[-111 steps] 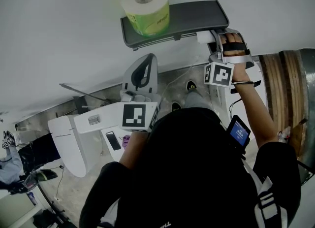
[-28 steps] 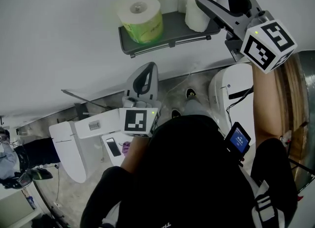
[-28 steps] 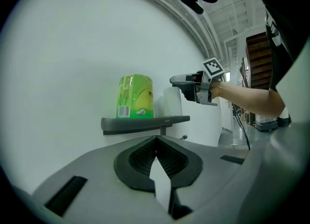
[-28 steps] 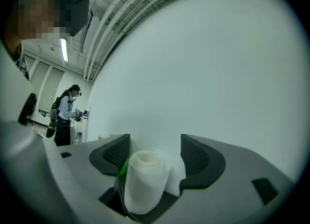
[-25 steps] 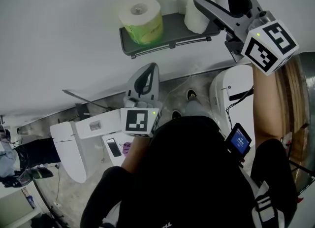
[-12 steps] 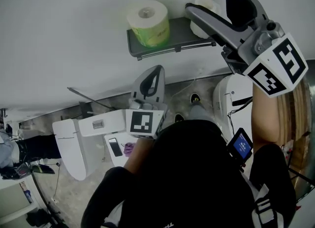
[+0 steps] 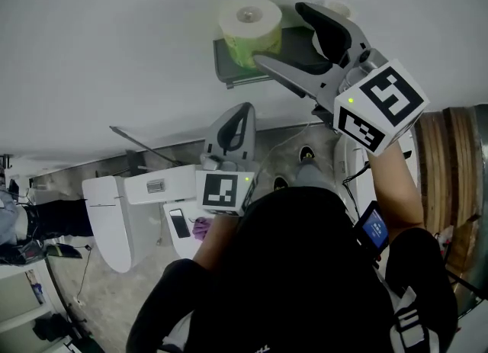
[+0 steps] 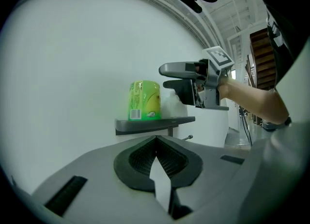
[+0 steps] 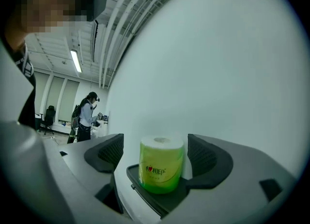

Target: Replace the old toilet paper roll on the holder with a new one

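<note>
A new roll in green wrapping (image 7: pixel 249 27) (image 8: pixel 144 100) (image 9: pixel 162 164) stands upright on the grey wall shelf (image 7: pixel 228 64) (image 8: pixel 145 123). My right gripper (image 7: pixel 282 35) (image 8: pixel 164 77) (image 9: pixel 156 153) points level at it from the right. Its jaws are opening and stand wide either side of the roll without touching it. A white roll (image 7: pixel 322 39) sits farther right on the shelf, mostly hidden by that gripper. My left gripper (image 7: pixel 227 113) (image 8: pixel 156 140) hangs lower, shut, with a thin white strip in the slit behind its tips; what it is I cannot tell.
A white toilet (image 7: pixel 114 218) and a white ledge with a phone (image 7: pixel 176 223) lie below on the grey floor. Wooden steps (image 7: pixel 442 153) rise at the right. A person (image 9: pixel 86 116) stands far off in the room behind.
My right gripper swung left from beside the white roll toward the green roll, and its jaws spread wider. The left gripper stayed put.
</note>
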Demonstrator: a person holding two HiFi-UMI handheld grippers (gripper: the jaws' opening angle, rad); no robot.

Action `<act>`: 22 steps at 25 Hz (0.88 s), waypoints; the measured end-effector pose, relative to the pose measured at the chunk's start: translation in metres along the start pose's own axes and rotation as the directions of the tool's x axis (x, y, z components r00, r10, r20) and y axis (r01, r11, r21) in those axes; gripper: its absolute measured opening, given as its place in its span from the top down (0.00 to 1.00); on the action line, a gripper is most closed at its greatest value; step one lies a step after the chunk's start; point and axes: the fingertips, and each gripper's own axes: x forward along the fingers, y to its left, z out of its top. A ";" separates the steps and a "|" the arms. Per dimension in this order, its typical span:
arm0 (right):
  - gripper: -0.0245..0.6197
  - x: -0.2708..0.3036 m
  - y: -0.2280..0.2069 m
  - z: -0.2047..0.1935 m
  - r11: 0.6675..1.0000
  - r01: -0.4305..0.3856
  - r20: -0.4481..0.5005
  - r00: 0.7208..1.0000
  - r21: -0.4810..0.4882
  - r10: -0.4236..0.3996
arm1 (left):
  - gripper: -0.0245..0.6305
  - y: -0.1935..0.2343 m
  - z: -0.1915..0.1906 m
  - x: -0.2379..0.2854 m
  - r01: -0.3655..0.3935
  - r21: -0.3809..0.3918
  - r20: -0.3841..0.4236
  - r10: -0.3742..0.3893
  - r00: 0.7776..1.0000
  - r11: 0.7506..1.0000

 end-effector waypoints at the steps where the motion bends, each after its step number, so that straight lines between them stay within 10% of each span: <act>1: 0.36 0.005 0.000 -0.008 1.000 0.006 -0.022 1.000 0.008 -0.006 | 0.93 0.002 0.000 -0.001 -0.002 0.000 0.001 0.002 1.000 1.000; 22: 0.34 0.052 -0.012 -0.054 0.993 0.112 -0.212 0.970 -0.039 -0.118 | 0.93 0.027 0.005 -0.010 -0.060 -0.013 -0.010 0.060 0.998 0.998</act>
